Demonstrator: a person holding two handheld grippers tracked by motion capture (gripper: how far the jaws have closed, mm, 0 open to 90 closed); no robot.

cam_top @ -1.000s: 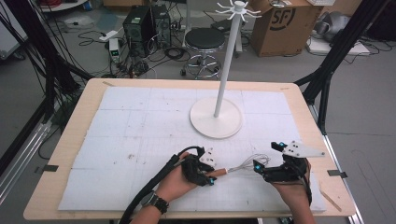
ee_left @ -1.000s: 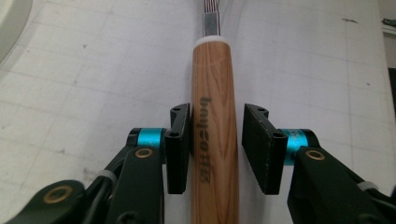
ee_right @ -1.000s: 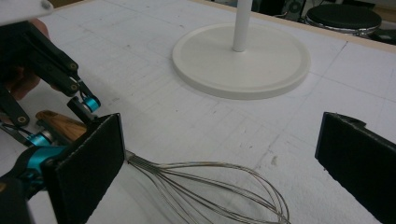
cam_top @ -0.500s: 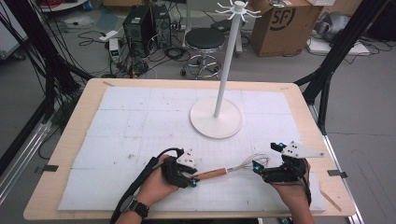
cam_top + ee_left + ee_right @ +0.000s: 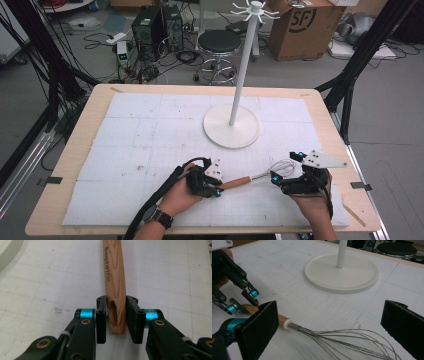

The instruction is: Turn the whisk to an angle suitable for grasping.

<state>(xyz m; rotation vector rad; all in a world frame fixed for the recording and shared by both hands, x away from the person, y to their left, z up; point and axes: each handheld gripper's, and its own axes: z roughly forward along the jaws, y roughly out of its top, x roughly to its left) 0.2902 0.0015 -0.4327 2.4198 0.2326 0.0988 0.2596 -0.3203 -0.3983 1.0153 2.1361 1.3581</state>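
Observation:
A whisk with a wooden handle (image 5: 239, 182) and a wire head (image 5: 281, 169) lies on the white mat near the table's front edge. My left gripper (image 5: 218, 189) is at the handle's end. In the left gripper view its jaws (image 5: 116, 315) have just been closing and now press both sides of the handle (image 5: 115, 277). My right gripper (image 5: 284, 165) stands open at the wire head. In the right gripper view its pads (image 5: 259, 327) stand wide apart over the wires (image 5: 342, 340). The left gripper (image 5: 244, 301) shows there too, on the handle.
A white stand with a round base (image 5: 231, 126) and a tall pole topped by hooks (image 5: 255, 9) is on the mat behind the whisk. The base (image 5: 352, 275) lies close ahead of the right gripper. A stool, boxes and cables are on the floor beyond the table.
The left hand drew back to the left, then came right again onto the handle's end, and its jaws closed on it. The right hand has kept still.

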